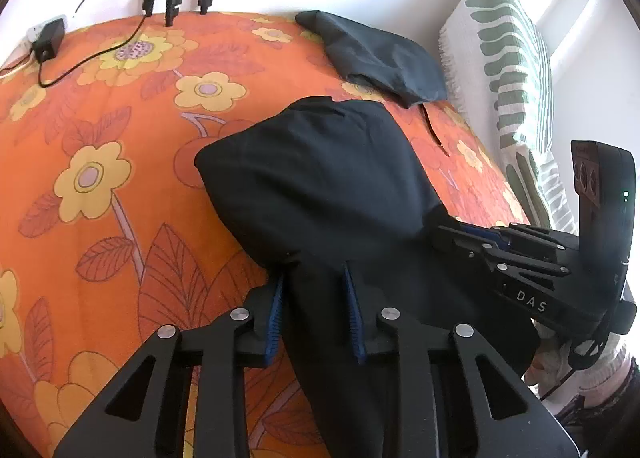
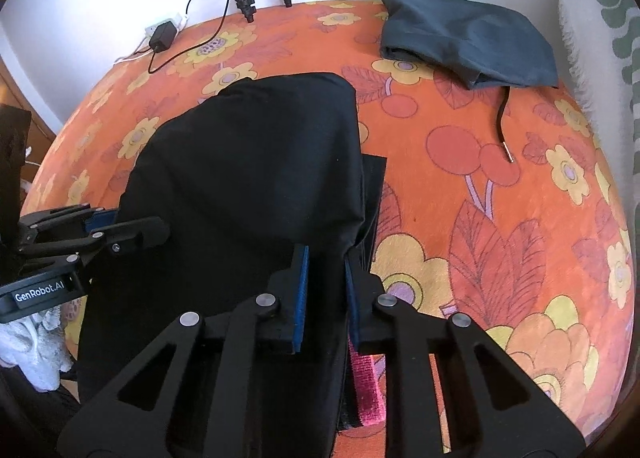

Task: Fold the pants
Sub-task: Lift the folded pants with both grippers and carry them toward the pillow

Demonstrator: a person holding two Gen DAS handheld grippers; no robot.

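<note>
While the left wrist view looked down, the left claw (image 1: 314,314) had black pants (image 1: 312,178) clamped between its blue pads, at their near edge. The pants ran lengthwise away across the orange bedspread (image 1: 100,162), with free cover leftward and a grey garment (image 1: 376,58) beyond.

From the right wrist, the right claw (image 2: 326,296) pinched the pants (image 2: 248,178) near their right edge; bare bedspread (image 2: 500,218) lay rightward.
</note>
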